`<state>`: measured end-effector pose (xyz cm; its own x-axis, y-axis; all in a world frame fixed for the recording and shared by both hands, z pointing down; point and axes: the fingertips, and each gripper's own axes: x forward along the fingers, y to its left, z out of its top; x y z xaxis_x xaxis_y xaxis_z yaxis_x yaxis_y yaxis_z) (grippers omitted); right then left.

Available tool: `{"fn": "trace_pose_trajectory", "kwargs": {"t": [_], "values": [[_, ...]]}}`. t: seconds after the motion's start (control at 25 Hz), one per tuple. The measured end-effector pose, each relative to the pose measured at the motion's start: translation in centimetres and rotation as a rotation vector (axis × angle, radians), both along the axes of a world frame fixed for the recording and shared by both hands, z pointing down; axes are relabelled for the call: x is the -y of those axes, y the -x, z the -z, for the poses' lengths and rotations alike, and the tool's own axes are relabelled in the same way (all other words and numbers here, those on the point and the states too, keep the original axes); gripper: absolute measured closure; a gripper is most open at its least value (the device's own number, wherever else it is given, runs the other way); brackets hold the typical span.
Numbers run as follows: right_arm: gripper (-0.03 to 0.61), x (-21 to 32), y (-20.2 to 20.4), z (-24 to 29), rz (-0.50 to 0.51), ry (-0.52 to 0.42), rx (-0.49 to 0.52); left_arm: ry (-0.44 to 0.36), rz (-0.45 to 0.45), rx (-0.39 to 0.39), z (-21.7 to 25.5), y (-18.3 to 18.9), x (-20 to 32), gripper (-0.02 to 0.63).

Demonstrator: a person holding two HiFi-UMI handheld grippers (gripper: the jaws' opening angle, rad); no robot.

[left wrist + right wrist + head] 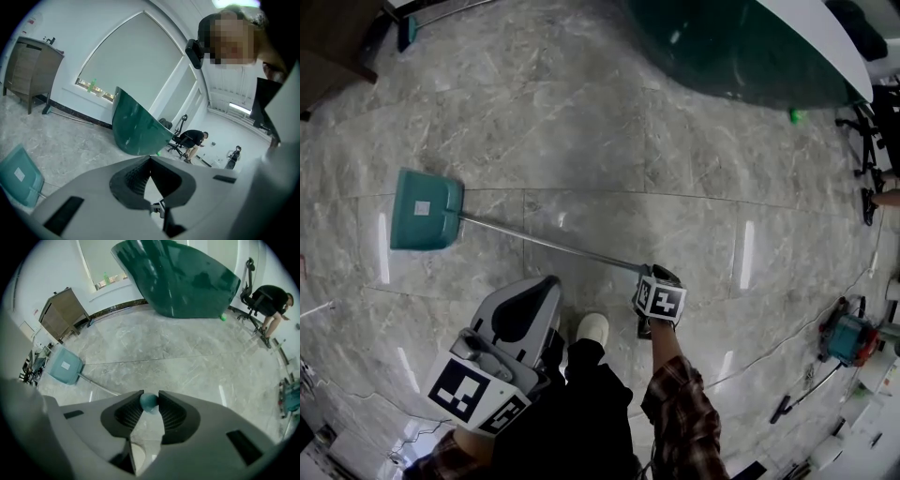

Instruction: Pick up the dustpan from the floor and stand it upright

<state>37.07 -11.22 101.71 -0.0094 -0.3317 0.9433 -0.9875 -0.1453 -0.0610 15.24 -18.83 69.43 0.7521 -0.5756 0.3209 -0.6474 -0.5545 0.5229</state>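
The teal plastic dustpan (427, 208) lies at the left middle of the head view on the grey marble-patterned floor (609, 141). Its thin metal handle (548, 242) slants down and right toward the lower centre. There the right gripper (150, 401) points steeply down, its jaws clamped on the handle's rounded teal end knob (149, 402), which sits high between the ribbed pads. The left gripper (150, 158), at the lower left of the head view, has its jaws together with nothing in them and is well clear of the handle.

The grip looks like the weak spot. It holds only a small round knob at the far end of a long handle, so the pan's weight could twist or pull the knob out of the pads. On this glossy floor the pan might also skid instead of pivoting. A white shoe (592, 328) stands just beside the handle end and could be struck.
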Motion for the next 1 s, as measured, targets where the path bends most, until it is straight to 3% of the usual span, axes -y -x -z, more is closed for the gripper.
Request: {"fn": "trace_pose_trajectory", "kwargs": {"t": [0.4,0.64,1.0], "values": [[0.469,1.6,-4.5,19.2,0.143,-0.030,-0.248,-0.053,0.004,-0.061,17.8,-1.4,0.7,0.604],[0.462,5.6,-6.7,27.4,0.259,-0.055,-0.364,-0.109,0.053,-0.091,25.6,-1.2,3.0,0.604],[0.457,10.1,-2.6,33.8,0.457,-0.102,-0.482,-0.175,0.167,-0.128,31.6,2.4,3.7,0.604]]}}
